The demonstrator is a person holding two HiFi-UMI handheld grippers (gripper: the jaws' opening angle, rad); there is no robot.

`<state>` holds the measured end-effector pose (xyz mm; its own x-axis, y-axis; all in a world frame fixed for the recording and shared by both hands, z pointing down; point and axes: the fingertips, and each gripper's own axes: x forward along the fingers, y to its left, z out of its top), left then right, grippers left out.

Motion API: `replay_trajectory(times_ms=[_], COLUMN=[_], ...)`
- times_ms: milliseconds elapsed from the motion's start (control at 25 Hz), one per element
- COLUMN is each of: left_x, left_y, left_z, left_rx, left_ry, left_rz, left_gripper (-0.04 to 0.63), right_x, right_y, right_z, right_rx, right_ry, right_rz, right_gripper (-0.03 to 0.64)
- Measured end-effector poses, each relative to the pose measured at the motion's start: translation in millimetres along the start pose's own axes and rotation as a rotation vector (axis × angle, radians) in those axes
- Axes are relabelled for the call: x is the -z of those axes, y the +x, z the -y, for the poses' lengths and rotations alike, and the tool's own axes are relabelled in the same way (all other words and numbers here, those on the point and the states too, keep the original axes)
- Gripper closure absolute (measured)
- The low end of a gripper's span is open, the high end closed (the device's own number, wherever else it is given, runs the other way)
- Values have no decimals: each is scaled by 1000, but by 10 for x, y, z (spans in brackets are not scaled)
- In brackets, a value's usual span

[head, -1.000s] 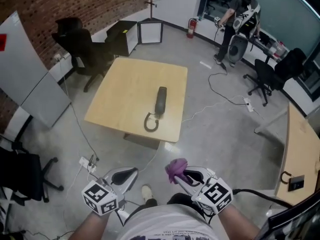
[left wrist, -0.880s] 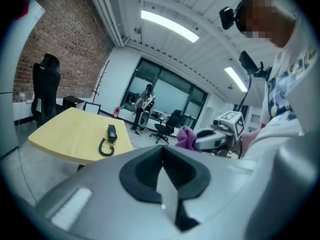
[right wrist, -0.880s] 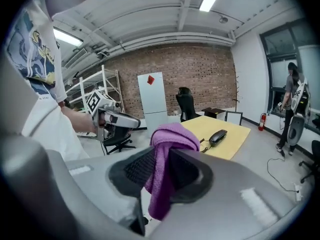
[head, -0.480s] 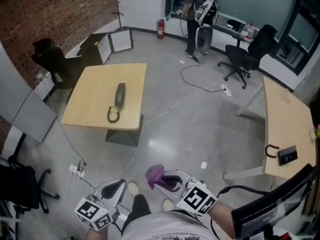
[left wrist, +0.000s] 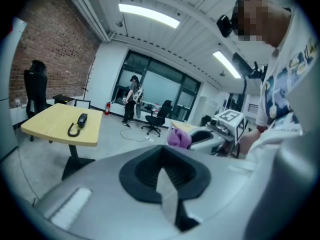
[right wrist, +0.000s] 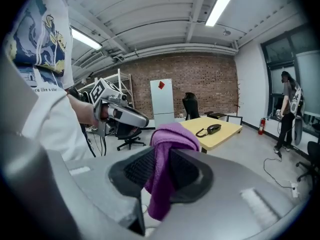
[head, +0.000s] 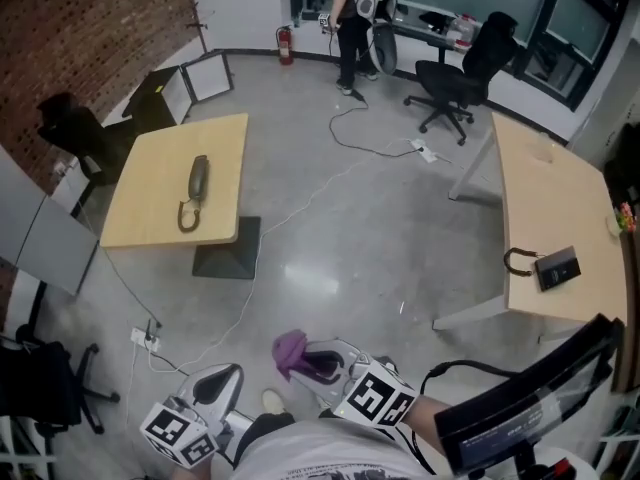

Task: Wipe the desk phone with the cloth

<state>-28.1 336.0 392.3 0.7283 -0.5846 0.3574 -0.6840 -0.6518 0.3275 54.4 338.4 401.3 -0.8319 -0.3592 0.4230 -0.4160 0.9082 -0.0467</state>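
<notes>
A dark desk phone handset (head: 199, 178) with its coiled cord lies on a square wooden table (head: 140, 218) at the far left, well away from me. It also shows small in the left gripper view, phone (left wrist: 80, 119), and in the right gripper view, phone (right wrist: 213, 129). My right gripper (head: 300, 358) is shut on a purple cloth (head: 291, 349), which hangs bunched between the jaws, cloth (right wrist: 167, 164). My left gripper (head: 228, 376) is low at the left, shut with nothing in it.
A long wooden desk (head: 545, 218) stands at the right with a small dark device (head: 557, 268) on it. A white cable (head: 300, 203) runs across the grey floor to a power strip (head: 143, 339). Black office chairs (head: 455, 68) and a standing person (head: 352, 18) are at the back.
The head view has swung right: the table with the phone has slid from the middle to the far left and further off. Both grippers stay low, the cloth still held.
</notes>
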Motion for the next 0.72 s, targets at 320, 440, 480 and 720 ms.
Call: replay_trajectory(times_ms=[320,440,480,720], left_x=[-86,-58,-38,89], left_y=[-35,-166,-218,-458], left_z=[17,-98,-134,-300], left_rx=[55,53,51,40], left_ry=[33,15,7,-14], left_rz=[4,10,10,-1], left_gripper=[592,592,592,592], right_x=[-143,-222,-249,-334], right_y=[82,192,229,441], right_z=[-84,-150,-184,-385], right_rx=[17,18,16,-2], right_ry=[-17,-26,-26,-29], right_rz=[2,-3,-1,-11], right_gripper=[526,526,526,526])
